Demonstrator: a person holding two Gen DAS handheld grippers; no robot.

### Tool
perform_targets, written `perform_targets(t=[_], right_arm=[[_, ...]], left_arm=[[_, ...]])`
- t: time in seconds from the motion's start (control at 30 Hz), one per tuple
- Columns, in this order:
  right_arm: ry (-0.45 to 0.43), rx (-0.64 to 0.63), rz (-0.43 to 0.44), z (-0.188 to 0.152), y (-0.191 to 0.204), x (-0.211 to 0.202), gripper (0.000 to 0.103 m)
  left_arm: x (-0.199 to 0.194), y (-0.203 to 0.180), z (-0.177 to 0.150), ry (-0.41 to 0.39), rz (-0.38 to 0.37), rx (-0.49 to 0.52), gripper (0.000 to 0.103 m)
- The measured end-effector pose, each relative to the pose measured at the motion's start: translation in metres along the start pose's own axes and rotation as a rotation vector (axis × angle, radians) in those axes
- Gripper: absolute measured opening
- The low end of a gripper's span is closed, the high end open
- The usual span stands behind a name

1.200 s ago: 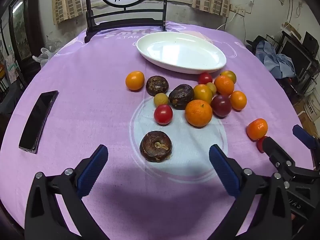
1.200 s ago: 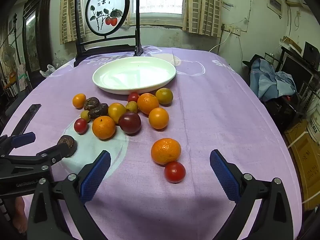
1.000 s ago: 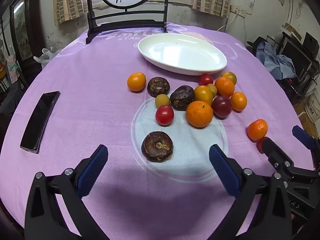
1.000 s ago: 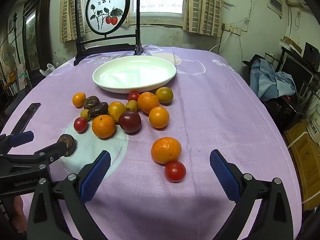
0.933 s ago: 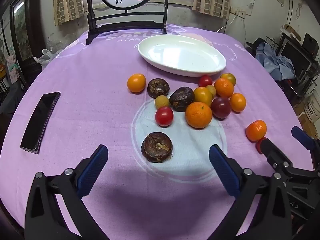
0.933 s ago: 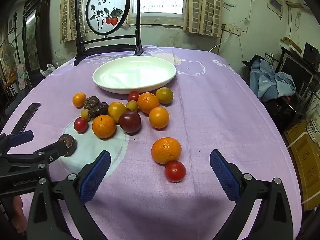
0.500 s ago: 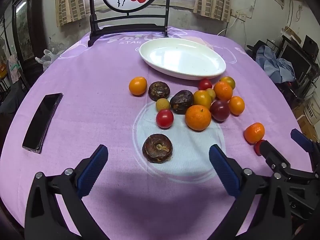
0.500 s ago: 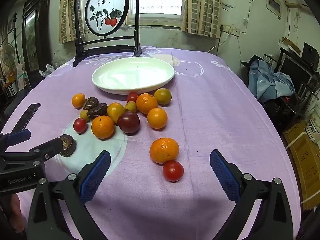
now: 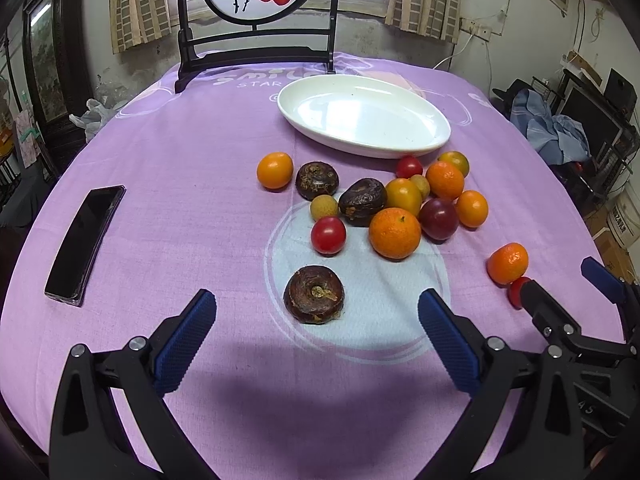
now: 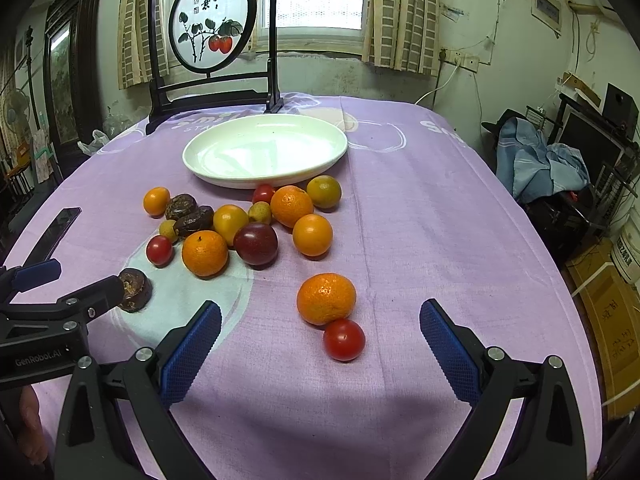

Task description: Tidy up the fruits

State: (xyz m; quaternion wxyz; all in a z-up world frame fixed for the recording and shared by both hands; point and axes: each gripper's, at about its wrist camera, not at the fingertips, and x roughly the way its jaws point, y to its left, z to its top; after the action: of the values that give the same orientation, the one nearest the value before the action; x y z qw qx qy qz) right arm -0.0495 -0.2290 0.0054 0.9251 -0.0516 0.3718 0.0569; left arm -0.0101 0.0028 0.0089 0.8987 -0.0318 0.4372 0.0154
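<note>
Purple cloth (image 9: 180, 168) reads "smile STAR"; left hand-held gripper (image 9: 316, 320), marked "GenRobot.AI", & right hand-held gripper (image 10: 320, 332) both wide.

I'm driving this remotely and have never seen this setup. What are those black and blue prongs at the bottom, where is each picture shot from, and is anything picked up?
There is no robot arm here. A person holds one hand-held gripper in each hand, and a wide-angle camera on each looks forward along its two blue-padded fingers.

One picture comes from the left hand-held gripper, the other from the right hand-held gripper. Each also shows the other from the side.

On the purple tablecloth lie a white plate with no fruit on it, a cluster of oranges, tomatoes and dark fruits, and a phone. A dark brown fruit lies ahead of the left one; an orange touching a red tomato lies ahead of the right.

Both are open and hold nothing.
</note>
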Motion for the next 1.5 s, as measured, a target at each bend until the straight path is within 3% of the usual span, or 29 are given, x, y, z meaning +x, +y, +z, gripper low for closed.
perform_targets(t=[1.5], right_arm=[[0.017, 0.006, 0.002, -0.0054, -0.0021, 0.0034, 0.1]], left_arm=[[0.0022, 0.0001, -0.0033, 0.015, -0.003, -0.007, 0.099]])
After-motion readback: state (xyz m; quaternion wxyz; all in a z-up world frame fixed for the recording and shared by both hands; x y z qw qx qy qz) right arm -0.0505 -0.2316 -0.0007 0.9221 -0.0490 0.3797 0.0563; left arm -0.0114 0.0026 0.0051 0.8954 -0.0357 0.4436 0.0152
